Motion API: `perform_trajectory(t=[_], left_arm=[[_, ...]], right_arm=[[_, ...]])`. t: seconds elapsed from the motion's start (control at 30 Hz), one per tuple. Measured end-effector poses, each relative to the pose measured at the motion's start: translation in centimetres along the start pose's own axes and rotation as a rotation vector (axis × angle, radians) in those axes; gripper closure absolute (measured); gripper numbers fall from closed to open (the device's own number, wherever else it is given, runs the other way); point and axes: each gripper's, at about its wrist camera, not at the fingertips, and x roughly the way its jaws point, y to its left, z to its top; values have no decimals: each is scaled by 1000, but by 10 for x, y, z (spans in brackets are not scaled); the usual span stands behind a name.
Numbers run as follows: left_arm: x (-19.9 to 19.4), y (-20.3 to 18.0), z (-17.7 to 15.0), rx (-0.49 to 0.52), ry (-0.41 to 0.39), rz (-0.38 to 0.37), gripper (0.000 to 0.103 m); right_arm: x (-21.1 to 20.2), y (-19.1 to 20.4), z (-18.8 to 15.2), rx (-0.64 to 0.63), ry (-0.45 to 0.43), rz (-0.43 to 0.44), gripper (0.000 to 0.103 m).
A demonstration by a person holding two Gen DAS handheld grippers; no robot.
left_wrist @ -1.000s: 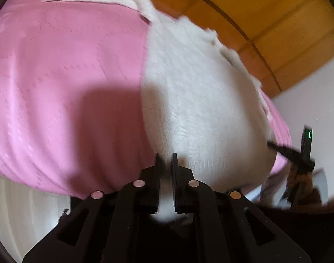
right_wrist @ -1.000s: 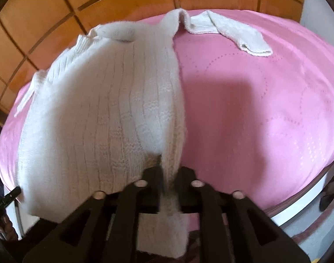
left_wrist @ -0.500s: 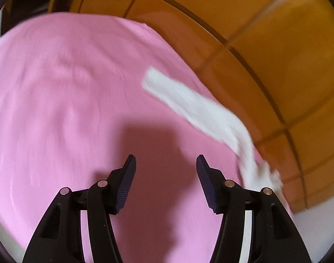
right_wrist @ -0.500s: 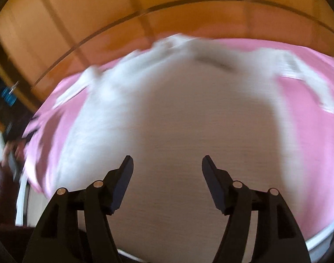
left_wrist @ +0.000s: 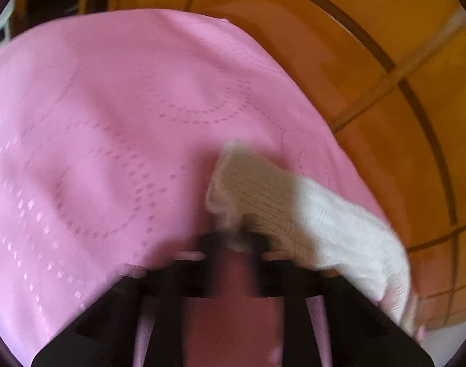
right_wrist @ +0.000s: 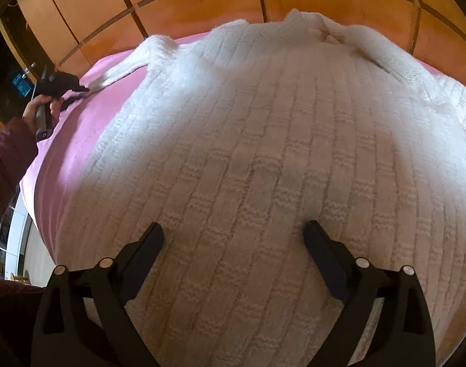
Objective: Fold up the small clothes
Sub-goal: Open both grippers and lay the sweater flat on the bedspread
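L tool (left_wrist: 233, 244) pinches sleeve (left_wrist: 297, 211) cuff, jaws near shut; view blurred. R tool (right_wrist: 233, 238) wide, empty, over sweater (right_wrist: 263, 153) lying flat on pink bed (left_wrist: 110, 122). Advice: carry sleeve across body w/o dragging; R pins body if it creeps.

bare pink bedspread (left_wrist: 116, 140) open left of the sleeve (left_wrist: 309, 214), wooden panelling (right_wrist: 202, 9) close behind the sweater (right_wrist: 263, 153)
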Motion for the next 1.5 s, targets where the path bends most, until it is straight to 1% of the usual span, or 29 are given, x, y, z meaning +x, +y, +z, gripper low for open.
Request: perform_trajectory(t=[0.1,0.17,0.23,0.33,0.43,0.5,0.53,0.6,0.67,0.73,0.77,0.8,0.83,0.87,0.9,0.93,0.97,1.0,1.03,1.07,1.1,1.17,1.2,1.23,1.27,1.3,1.4,1.47,1.5], left_arm=[[-23,3,1,34,-101,-6,99],[-42,15,6,5,-146,-6,99],[-65,40,12,-26,-202,46,99],[-96,80,14,-60,-250,134,100],[-117,113,8,-89,-260,181,100],[-123,127,-1,-84,-259,231,100],[-123,132,-6,-88,-244,245,100],[-113,138,-17,-97,-169,252,99],[-104,131,-28,-94,-144,270,98],[-110,116,-39,-96,-157,252,98],[-113,103,-45,-88,-163,248,95],[-120,93,-52,-81,-171,229,89],[-126,83,-61,-72,-185,194,72],[-131,69,-70,-51,-204,149,59],[-135,54,-80,-14,-218,108,56],[-140,35,-94,34,-223,71,55],[-144,17,-108,80,-220,40,55],[-148,-8,-133,148,-206,-20,55],[-149,-22,-148,193,-194,-54,55],[-150,-43,-165,256,-178,-86,55],[-151,-67,-192,339,-165,-109,55],[-155,-100,-235,457,-140,-173,55],[-156,-119,-262,520,-123,-218,55],[-156,-132,-282,561,-112,-238,54],[-156,-144,-299,605,-96,-253,52],[-153,-159,-323,670,-69,-278,51],[-142,-183,-371,793,-3,-293,51],[-138,-189,-387,821,22,-303,51],[-135,-193,-394,837,25,-293,51]], right_arm=[[3,4,3,-11,6,-14,5],[2,3,3,-7,5,-10,5],[2,2,2,-7,2,-8,5],[2,2,2,-10,-5,-9,5],[1,2,3,-7,-10,-11,5],[2,1,4,-9,-13,-17,5],[2,1,4,-9,-15,-21,5],[2,0,4,-8,-18,-25,5],[0,0,4,-4,-22,-27,5],[-2,-1,4,7,-28,-23,5],[-3,-2,3,13,-31,-21,5],[-5,-4,2,20,-35,-19,5],[-9,-6,1,30,-41,-13,6],[-14,-9,-1,45,-49,-3,8],[-17,-13,-1,62,-56,6,11],[-21,-18,0,83,-64,11,18],[-29,-29,0,121,-76,15,22],[-35,-37,0,148,-88,13,23],[-47,-51,-1,188,-119,1,24],[-56,-62,-1,214,-144,-20,24],[-68,-78,-2,247,-177,-58,24],[-92,-117,-8,330,-230,-128,28],[-106,-144,-15,400,-256,-172,30],[-117,-167,-20,458,-273,-221,32],[-125,-182,-23,493,-286,-265,32],[-135,-207,-26,525,-308,-343,32],[-139,-245,-21,514,-309,-480,33],[-132,-261,-12,493,-292,-523,33],[-126,-271,-6,481,-284,-550,33]])
